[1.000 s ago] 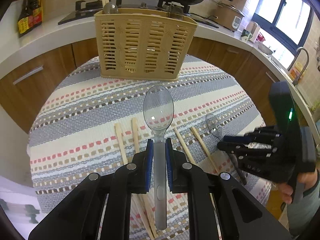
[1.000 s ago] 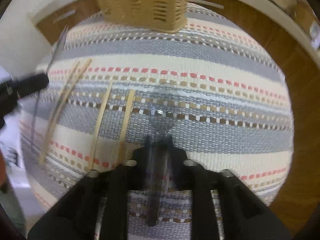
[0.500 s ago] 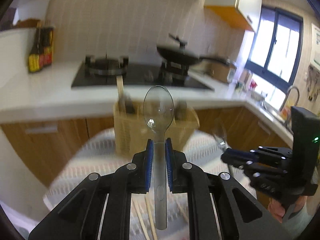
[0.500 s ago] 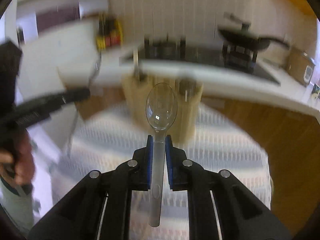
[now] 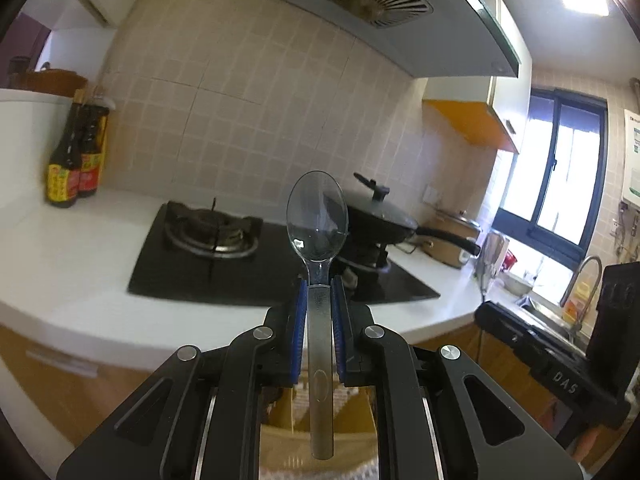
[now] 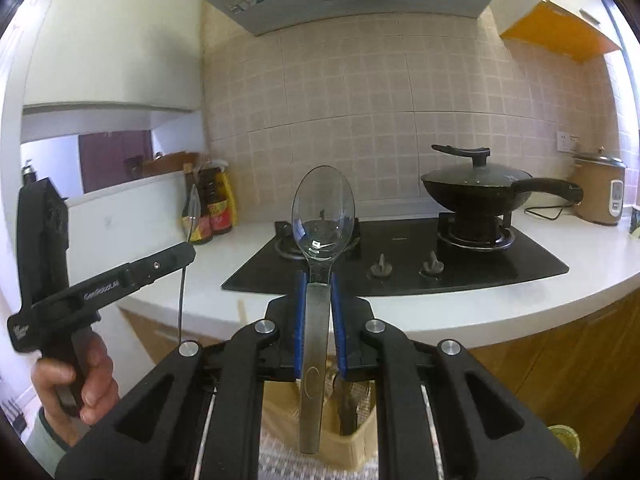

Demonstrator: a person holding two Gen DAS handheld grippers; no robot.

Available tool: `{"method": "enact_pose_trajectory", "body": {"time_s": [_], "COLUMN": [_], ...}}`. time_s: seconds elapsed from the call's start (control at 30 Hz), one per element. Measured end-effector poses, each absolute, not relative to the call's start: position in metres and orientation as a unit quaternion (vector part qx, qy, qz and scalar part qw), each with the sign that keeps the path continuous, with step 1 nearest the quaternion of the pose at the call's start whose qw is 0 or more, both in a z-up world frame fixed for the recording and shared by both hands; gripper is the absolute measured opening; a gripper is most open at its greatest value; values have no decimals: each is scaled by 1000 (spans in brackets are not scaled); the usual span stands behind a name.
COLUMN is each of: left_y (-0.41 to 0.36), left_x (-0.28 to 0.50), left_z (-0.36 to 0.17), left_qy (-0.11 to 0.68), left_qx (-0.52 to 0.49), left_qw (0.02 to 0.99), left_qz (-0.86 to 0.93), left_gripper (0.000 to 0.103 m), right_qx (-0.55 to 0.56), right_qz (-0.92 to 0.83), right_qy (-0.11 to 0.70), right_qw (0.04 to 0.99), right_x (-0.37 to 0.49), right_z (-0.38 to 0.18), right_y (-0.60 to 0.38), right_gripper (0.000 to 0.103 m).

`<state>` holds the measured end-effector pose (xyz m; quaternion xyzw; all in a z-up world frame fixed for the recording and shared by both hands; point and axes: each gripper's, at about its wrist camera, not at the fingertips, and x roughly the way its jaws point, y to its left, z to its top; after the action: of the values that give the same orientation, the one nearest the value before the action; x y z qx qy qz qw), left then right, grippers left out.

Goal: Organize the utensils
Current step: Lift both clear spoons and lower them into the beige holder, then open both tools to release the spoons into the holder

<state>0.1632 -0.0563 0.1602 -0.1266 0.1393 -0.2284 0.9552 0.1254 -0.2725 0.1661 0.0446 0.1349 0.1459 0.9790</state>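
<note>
The left gripper (image 5: 319, 312) is squeezing a clear spoon (image 5: 317, 216). The right gripper (image 6: 316, 312) is squeezing another spoon (image 6: 322, 204). Both spoons are pointing bowl-forward, and the basket (image 6: 352, 444) is waiting right below the jaws.

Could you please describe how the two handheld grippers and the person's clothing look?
Both grippers, left and right, are matte black plastic with silver round bolts and blue rubber pads inside the fingers. The left gripper's side carries small white lettering. A pale grey-green sleeve covers the person's left wrist.
</note>
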Motion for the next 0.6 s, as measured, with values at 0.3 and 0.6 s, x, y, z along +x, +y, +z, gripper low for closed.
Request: {"method": "enact_pose_trajectory", "body": {"time_s": [0.3, 0.6], "left_y": [-68, -70], "left_x": [198, 208], "left_z": [125, 97], "left_qy": [99, 98], "left_qx": [-105, -93], "left_qw": [967, 969], "left_qz": [-211, -205], "left_gripper": [10, 11], "right_qx": [53, 55], "right_qz": [127, 128], "right_qy": [142, 150], "right_qw": [980, 979], "right_x": [176, 183], "right_z": [129, 101], "right_y": [-277, -275], "right_gripper": [10, 10]}}
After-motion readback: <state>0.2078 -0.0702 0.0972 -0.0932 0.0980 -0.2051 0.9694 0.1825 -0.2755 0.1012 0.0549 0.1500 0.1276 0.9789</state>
